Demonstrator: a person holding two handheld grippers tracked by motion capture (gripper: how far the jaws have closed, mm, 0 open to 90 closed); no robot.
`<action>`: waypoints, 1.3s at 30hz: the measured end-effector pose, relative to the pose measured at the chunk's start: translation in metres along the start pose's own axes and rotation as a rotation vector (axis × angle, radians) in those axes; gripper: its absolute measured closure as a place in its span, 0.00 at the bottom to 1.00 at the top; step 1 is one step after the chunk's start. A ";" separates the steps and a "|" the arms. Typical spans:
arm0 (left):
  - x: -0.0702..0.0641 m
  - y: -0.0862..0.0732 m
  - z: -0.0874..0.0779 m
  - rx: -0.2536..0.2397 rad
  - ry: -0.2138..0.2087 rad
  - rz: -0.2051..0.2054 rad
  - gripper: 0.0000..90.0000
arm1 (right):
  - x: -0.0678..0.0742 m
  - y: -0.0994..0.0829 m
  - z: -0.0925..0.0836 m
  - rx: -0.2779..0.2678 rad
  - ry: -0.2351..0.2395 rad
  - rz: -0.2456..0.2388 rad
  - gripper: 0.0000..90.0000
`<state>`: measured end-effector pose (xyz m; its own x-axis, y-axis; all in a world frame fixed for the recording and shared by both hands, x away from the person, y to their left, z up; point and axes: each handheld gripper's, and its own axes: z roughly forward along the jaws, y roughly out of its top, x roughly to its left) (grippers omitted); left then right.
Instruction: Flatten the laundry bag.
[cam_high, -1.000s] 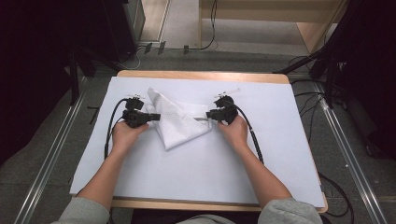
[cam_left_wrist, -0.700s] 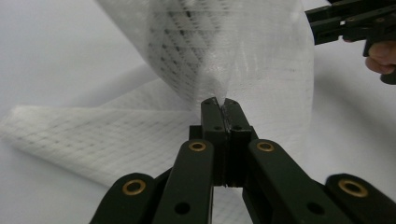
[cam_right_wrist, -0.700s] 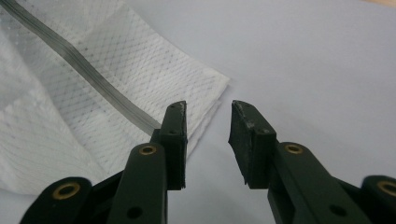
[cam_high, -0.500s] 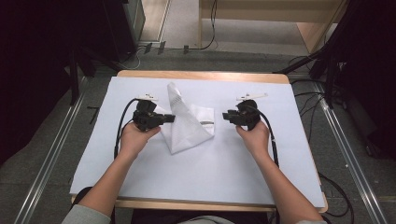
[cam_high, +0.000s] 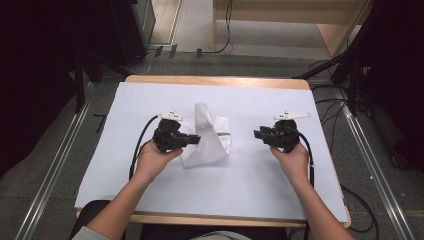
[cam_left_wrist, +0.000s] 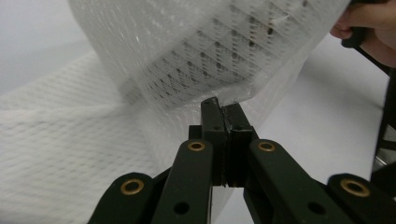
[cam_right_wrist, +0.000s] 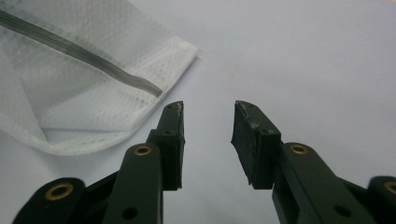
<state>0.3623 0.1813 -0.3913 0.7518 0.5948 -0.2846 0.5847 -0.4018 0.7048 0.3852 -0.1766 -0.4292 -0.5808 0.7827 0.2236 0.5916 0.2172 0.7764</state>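
One white mesh bag (cam_high: 206, 137) mid-table on the white sheet (cam_high: 260, 200), partly lifted at its left side.

Pinched at an edge by the left gripper (cam_high: 192, 140), jaws shut tight on the mesh (cam_left_wrist: 196, 70). Off to the right, well apart from the bag now, the right gripper (cam_high: 257, 134): jaws just opened, nothing between them, bag released half a second ago. Likely regrasp or single-handed handling next.

Parted empty tongs (cam_right_wrist: 208, 121) beside mesh bag (cam_right_wrist: 88, 88)
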 end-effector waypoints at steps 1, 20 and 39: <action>-0.008 0.000 0.005 0.010 -0.012 0.021 1.00 | -0.003 -0.004 -0.005 0.015 -0.015 0.004 0.72; -0.038 -0.013 0.032 0.109 -0.114 0.052 0.78 | -0.016 -0.009 -0.008 0.028 -0.044 0.051 0.73; 0.016 -0.019 -0.005 0.070 0.021 -0.039 0.71 | 0.009 0.005 0.012 0.055 0.019 0.015 0.72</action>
<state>0.3610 0.2021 -0.4059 0.7220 0.6249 -0.2969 0.6338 -0.4254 0.6460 0.3892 -0.1617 -0.4304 -0.5823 0.7747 0.2464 0.6296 0.2380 0.7396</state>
